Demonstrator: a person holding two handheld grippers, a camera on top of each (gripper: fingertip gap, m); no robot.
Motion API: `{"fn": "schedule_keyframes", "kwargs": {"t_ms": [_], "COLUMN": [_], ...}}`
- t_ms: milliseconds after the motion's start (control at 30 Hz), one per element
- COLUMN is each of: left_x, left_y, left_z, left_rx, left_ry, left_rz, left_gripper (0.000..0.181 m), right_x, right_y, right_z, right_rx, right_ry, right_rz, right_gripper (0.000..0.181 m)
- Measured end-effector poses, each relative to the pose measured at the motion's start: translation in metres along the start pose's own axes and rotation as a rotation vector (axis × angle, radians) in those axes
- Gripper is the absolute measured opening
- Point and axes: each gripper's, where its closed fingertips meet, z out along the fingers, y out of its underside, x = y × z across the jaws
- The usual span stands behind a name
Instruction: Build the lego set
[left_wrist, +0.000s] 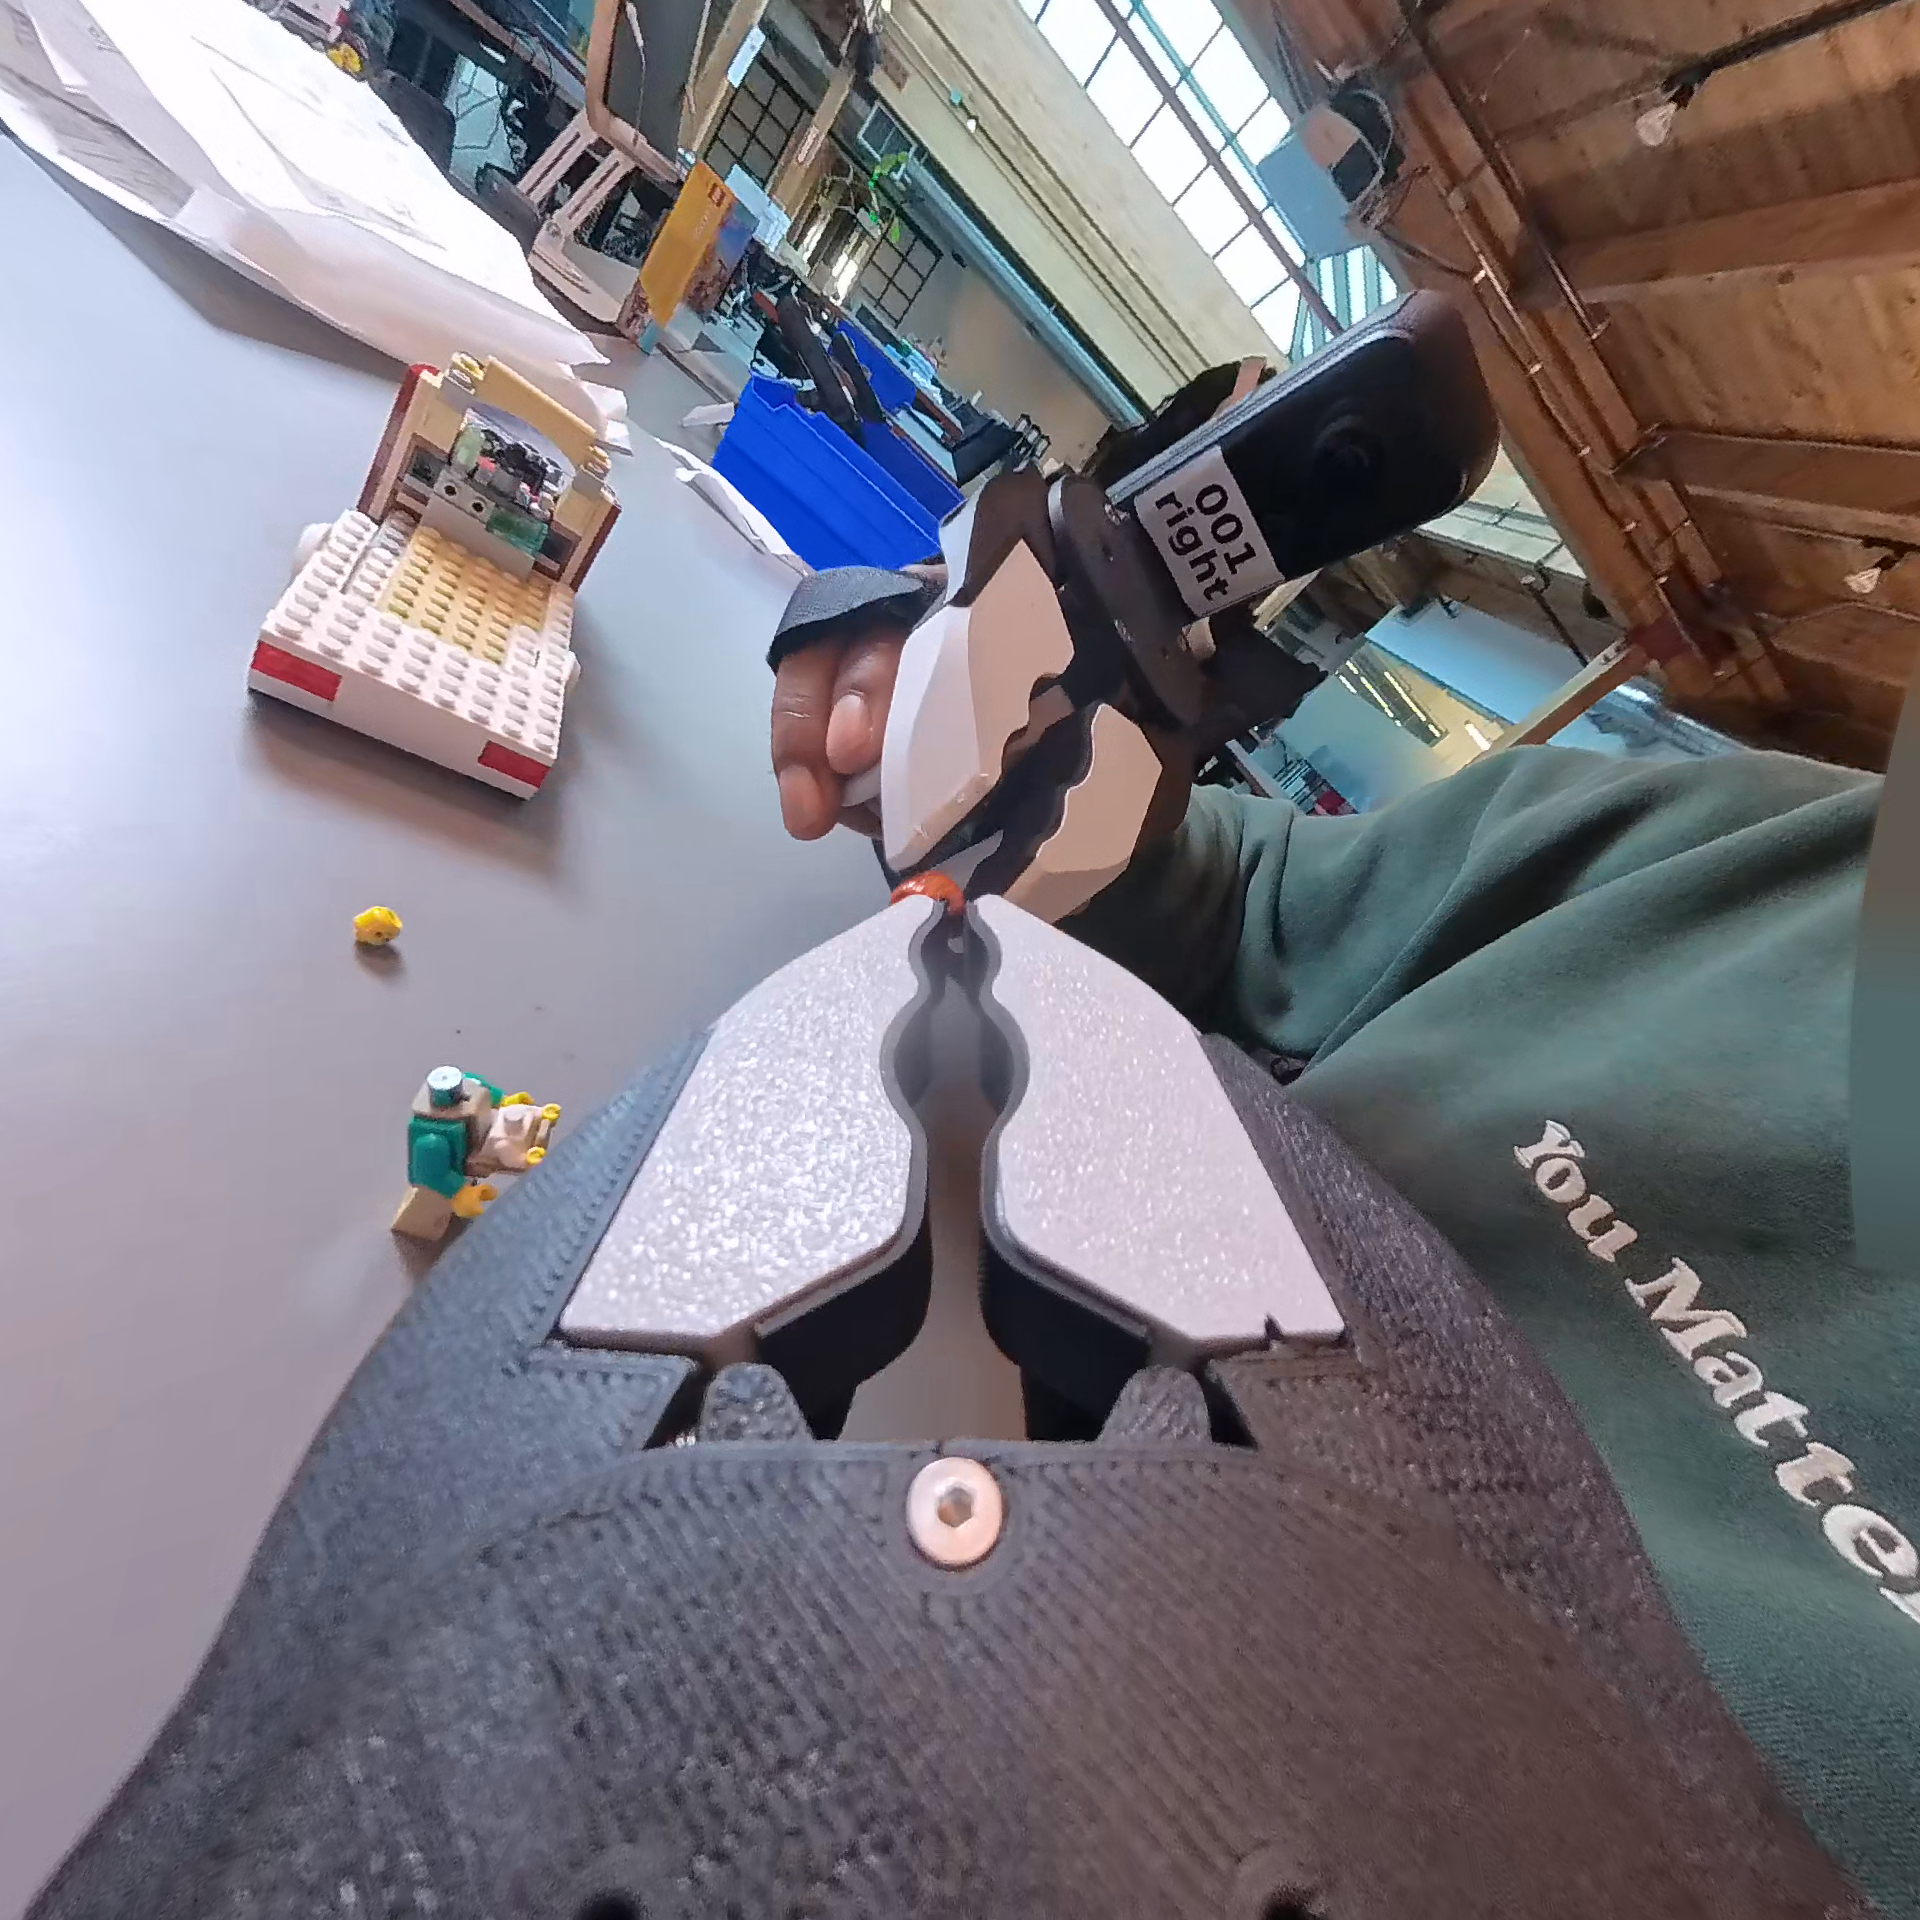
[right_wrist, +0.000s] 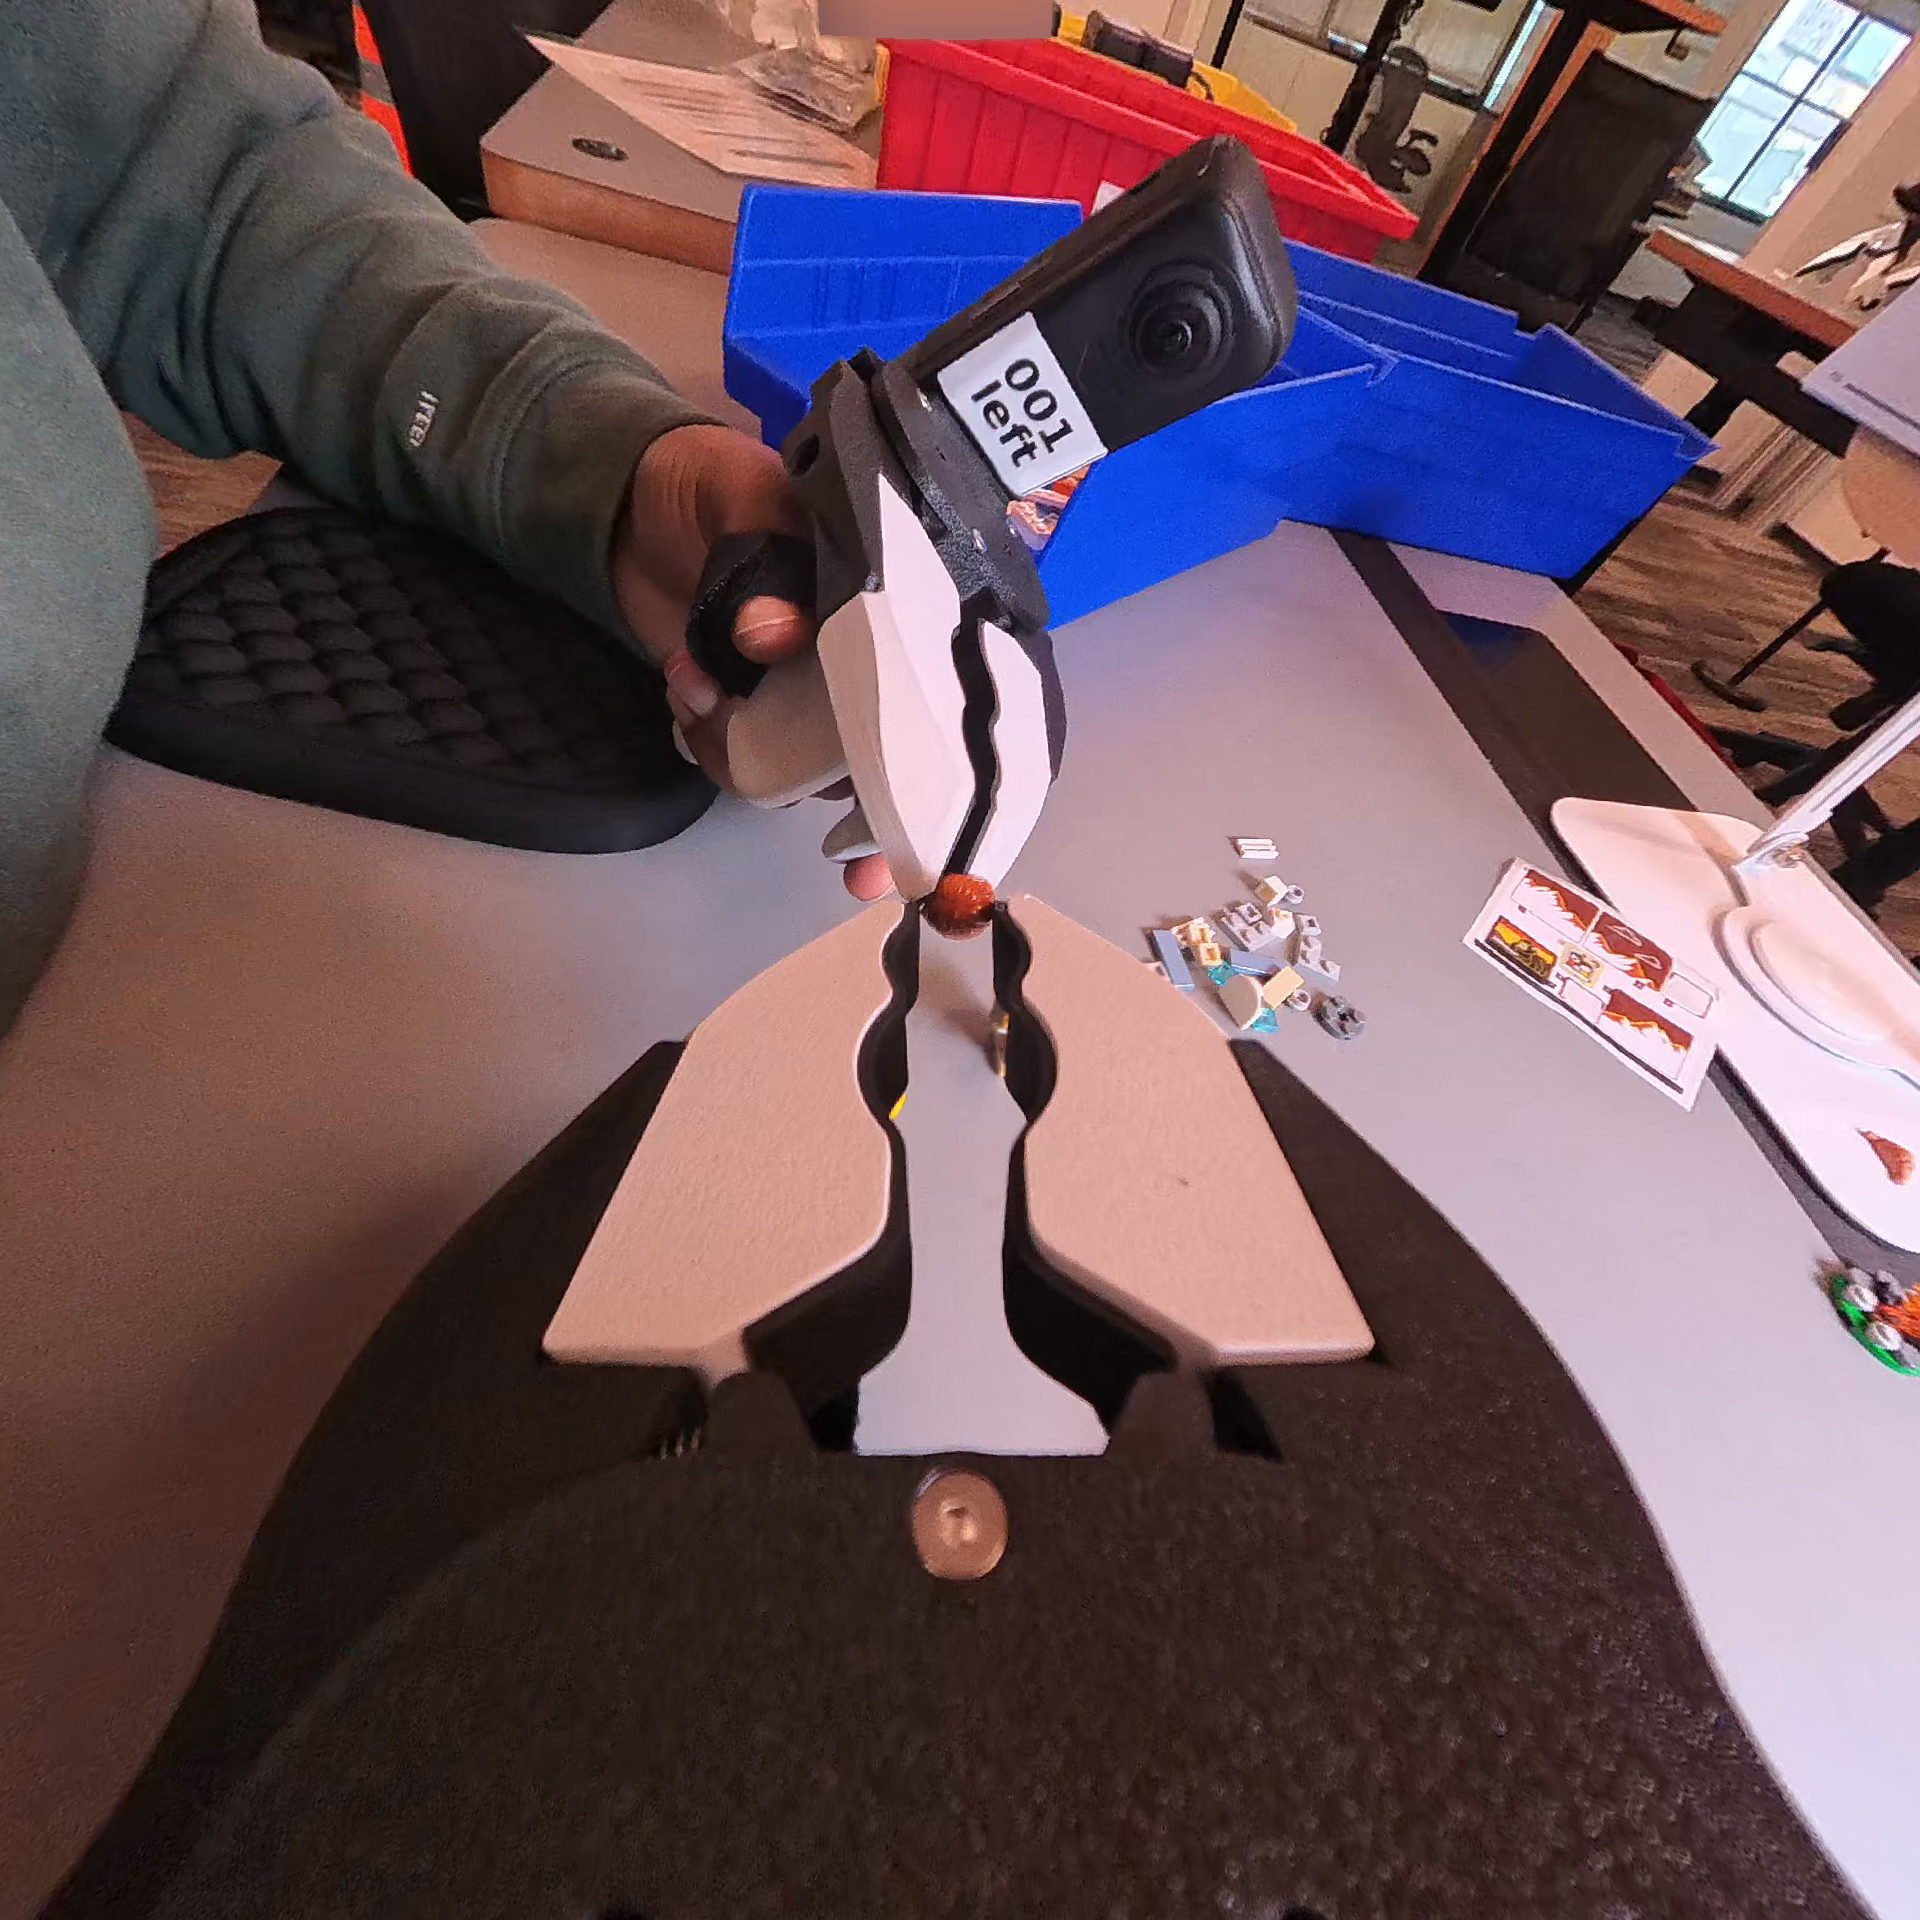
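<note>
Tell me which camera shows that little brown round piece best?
The right wrist view: the brown piece shows whole, meeting the tips of both tongs, left tongs above. The left wrist view shows only a sliver of it peeking above its own tips.

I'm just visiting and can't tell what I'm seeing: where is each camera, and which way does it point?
Left wrist view: sits on the left hand-held gripper, looking along its fingers across the dark table at the lego build and minifigure; a green sleeve shows.
Right wrist view: sits on the right hand-held gripper, facing the loose bricks, sticker sheet and blue bin; the other hand shows.
Shared: the small brown piece where both tips meet, and the opposite gripper.
</note>
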Motion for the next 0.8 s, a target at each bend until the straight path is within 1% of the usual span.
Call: {"fn": "schedule_keyframes", "kwargs": {"t_ms": [233,267,300,367,433,467,533,667,800], "left_x": [0.004,0.006,0.006,-0.003,-0.018,-0.025,-0.036,-0.055,-0.066], "left_y": [0.005,0.004,0.004,0.005,0.013,0.021,0.040,0.063,0.072], "left_z": [0.002,0.001,0.000,-0.004,-0.009,-0.012,-0.012,-0.010,-0.008], "left_rx": [-0.033,-0.037,-0.042,-0.075,-0.170,-0.244,-0.382,-0.530,-0.623], "left_ry": [0.029,0.041,0.035,-0.042,-0.158,-0.215,-0.281,-0.382,-0.463], "left_rz": [0.017,0.025,0.047,0.135,0.268,0.334,0.418,0.496,0.573], "left_gripper": [0.003,0.006,0.010,0.015,0.016,0.018,0.021,0.024,0.024], "right_x": [-0.005,-0.005,-0.005,-0.001,0.002,0.002,0.002,-0.005,-0.011], "right_y": [0.002,0.001,0.002,0.004,0.010,0.014,0.024,0.043,0.052], "right_z": [-0.001,-0.002,-0.002,-0.006,-0.011,-0.013,-0.015,-0.013,-0.009], "right_rx": [-0.008,-0.002,0.000,-0.005,-0.028,-0.050,-0.097,-0.207,-0.280], "right_ry": [-0.053,-0.059,-0.065,-0.069,-0.088,-0.101,-0.122,-0.166,-0.186], "right_rz": [0.031,0.042,0.053,0.077,0.114,0.132,0.160,0.180,0.189], "right_gripper": [0.011,0.011,0.011,0.011,0.011,0.011,0.011,0.011,0.011]}}
